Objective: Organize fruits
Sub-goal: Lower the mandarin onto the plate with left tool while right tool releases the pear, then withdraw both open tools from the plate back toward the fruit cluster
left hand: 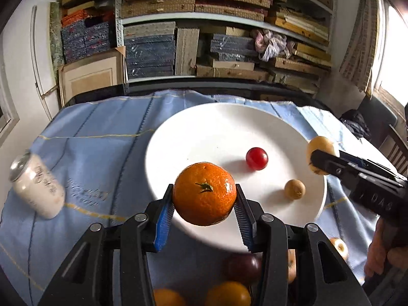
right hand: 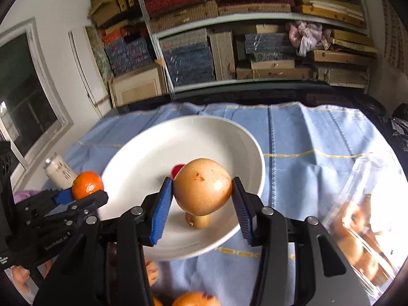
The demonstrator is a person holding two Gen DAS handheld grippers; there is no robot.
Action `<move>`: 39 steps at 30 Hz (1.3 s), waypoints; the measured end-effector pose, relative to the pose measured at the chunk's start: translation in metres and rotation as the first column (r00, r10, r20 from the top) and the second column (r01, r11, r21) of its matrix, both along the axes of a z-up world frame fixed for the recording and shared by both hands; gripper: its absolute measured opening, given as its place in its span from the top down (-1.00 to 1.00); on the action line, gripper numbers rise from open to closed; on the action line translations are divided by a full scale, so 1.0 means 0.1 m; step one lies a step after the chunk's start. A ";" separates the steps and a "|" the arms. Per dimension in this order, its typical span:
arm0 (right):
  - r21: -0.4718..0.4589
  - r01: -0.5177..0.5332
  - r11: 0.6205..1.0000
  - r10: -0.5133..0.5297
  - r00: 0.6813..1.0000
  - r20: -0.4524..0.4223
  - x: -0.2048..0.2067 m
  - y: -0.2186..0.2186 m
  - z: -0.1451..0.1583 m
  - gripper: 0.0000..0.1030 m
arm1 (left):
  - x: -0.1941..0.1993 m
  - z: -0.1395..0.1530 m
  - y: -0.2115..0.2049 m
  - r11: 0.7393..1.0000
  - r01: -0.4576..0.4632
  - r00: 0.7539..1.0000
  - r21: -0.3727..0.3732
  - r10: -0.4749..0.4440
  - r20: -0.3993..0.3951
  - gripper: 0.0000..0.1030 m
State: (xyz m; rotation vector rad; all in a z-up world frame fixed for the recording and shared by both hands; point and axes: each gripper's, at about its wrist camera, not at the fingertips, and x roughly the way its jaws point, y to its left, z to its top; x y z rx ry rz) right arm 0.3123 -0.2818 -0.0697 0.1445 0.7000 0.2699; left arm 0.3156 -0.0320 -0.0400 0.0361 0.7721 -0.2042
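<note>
Two fruits are in the air: your left gripper (left hand: 204, 211) clamps a glossy, dimpled mandarin (left hand: 204, 193) and your right gripper (right hand: 202, 207) clamps a smooth tan pear (right hand: 203, 184), both over the white plate (left hand: 199, 127). Lower each gently and release onto bare glazed ceramic, clear of the red cherry tomato (left hand: 256, 158) and the small brown fruit (left hand: 294, 189); round fruit will probably roll.

- The far and left parts of the white plate (left hand: 193, 127) lie bare.
- A red fruit (left hand: 256, 158) and a small brown fruit (left hand: 295, 189) occupy its right side.
- A can (left hand: 38, 186) stands left of the plate on the counter; a clear bag (right hand: 364, 232) lies right.
</note>
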 end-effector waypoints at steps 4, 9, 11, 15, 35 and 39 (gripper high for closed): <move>-0.046 -0.008 0.999 0.007 1.000 -0.022 0.16 0.09 -0.11 0.11 | 0.11 -0.12 -0.05 1.000 0.012 0.999 0.015 -0.012 -0.032 0.12; -0.068 -0.017 0.998 0.013 0.999 -0.051 0.26 0.12 -0.23 0.11 | 0.18 -0.21 -0.05 0.999 0.018 0.998 0.032 -0.016 -0.055 0.10; -0.076 -0.020 0.997 0.016 0.998 -0.060 0.28 0.10 -0.26 0.10 | 0.19 -0.22 -0.03 0.999 0.013 0.998 0.033 -0.012 -0.054 0.10; -0.083 -0.009 0.997 0.005 0.999 -0.044 0.24 0.08 -0.26 0.08 | 0.18 -0.20 0.02 1.000 0.007 0.999 0.025 -0.006 -0.053 0.06; 0.002 -0.015 1.000 0.015 0.997 0.073 -0.72 -0.02 0.24 -0.48 | -0.53 0.18 0.42 0.995 -0.099 0.994 0.007 0.099 0.037 -0.61; -0.007 -0.008 1.000 0.009 0.997 0.072 -1.05 -0.08 0.18 -0.50 | -0.81 0.11 0.57 0.993 -0.116 0.993 -0.016 0.116 0.005 -0.61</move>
